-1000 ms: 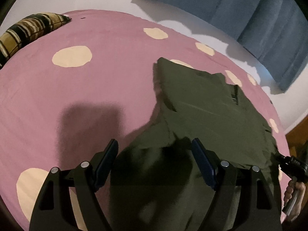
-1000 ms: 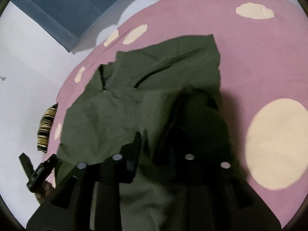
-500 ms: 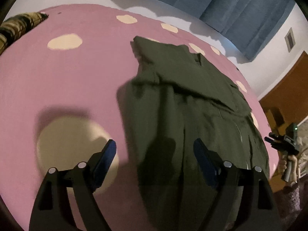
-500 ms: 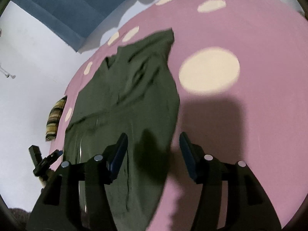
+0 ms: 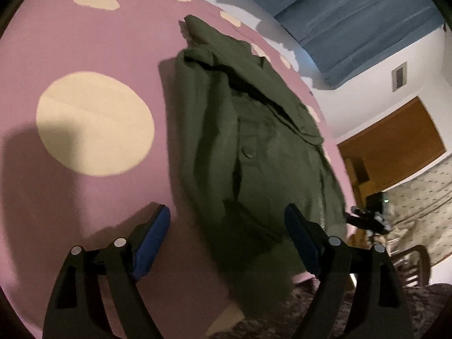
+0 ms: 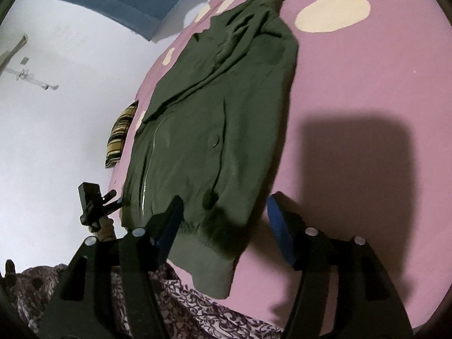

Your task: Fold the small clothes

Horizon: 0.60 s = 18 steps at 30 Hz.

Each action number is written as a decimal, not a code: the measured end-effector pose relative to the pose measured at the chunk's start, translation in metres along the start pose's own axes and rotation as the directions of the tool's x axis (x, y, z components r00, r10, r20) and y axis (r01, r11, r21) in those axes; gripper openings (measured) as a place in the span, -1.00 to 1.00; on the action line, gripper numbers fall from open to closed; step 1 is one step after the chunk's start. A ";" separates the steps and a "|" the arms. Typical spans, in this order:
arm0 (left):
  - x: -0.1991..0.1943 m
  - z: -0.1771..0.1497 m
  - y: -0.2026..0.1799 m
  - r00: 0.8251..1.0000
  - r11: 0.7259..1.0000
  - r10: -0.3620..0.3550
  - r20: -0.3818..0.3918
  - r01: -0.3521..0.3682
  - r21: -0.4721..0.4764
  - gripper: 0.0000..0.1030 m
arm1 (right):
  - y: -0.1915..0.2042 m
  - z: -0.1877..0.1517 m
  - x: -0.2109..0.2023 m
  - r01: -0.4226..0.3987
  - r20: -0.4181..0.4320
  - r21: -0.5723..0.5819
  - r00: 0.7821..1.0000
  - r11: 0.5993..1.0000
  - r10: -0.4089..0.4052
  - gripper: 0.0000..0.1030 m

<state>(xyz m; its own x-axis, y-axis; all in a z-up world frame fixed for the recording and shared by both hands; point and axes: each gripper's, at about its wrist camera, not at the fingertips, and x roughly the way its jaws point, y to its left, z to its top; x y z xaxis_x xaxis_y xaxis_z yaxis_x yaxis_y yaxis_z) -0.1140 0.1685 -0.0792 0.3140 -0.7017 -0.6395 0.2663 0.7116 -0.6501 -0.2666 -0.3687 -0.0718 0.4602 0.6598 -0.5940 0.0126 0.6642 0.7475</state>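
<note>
Both grippers have drawn back toward the near edge of the bed since a moment ago, and the green jacket that was bunched up then now lies spread flat on the pink spotted bedspread. The right gripper hovers over the jacket's ribbed hem, jaws spread wide and holding nothing. The left gripper hangs above the jacket's near end, jaws likewise apart and empty. The hem reaches the bed's near edge, where a dark patterned cloth shows. A striped pillow lies on the far left, blue curtains beyond.
</note>
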 end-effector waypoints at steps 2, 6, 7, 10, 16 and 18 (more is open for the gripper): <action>0.001 -0.002 -0.001 0.999 0.999 -0.044 -0.019 0.044 -0.006 0.59 | 0.002 0.000 0.002 -0.038 -0.013 -0.004 0.999 0.999 0.038 0.25; 0.010 -0.010 -0.010 0.996 0.997 -0.069 -0.061 0.071 0.038 0.59 | 0.006 -0.003 0.012 -0.082 -0.052 -0.016 0.995 0.996 0.081 0.25; 0.012 -0.012 -0.013 0.994 0.996 -0.074 -0.075 0.078 0.053 0.59 | 0.008 0.000 0.017 -0.088 -0.062 -0.021 0.994 0.996 0.087 0.25; 0.018 -0.014 -0.019 0.989 0.992 -0.105 -0.104 0.111 0.057 0.59 | 0.014 -0.003 0.024 -0.120 -0.088 -0.039 0.989 0.992 0.116 0.30; 0.025 -0.011 -0.022 0.988 0.991 -0.119 -0.102 0.124 0.048 0.59 | 0.025 -0.003 0.034 -0.147 -0.116 -0.077 0.984 0.986 0.137 0.39; 0.026 -0.011 -0.021 0.987 0.991 -0.123 -0.100 0.128 0.041 0.54 | 0.026 -0.004 0.034 -0.150 -0.128 -0.090 0.982 0.985 0.138 0.39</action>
<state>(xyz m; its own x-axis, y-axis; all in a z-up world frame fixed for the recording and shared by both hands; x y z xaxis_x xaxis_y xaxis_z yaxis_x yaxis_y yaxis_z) -0.1217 0.1351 -0.0866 0.1861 -0.7840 -0.5922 0.3415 0.6167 -0.7093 -0.2540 -0.3275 -0.0737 0.3400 0.7846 -0.5184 -0.1367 0.5866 0.7982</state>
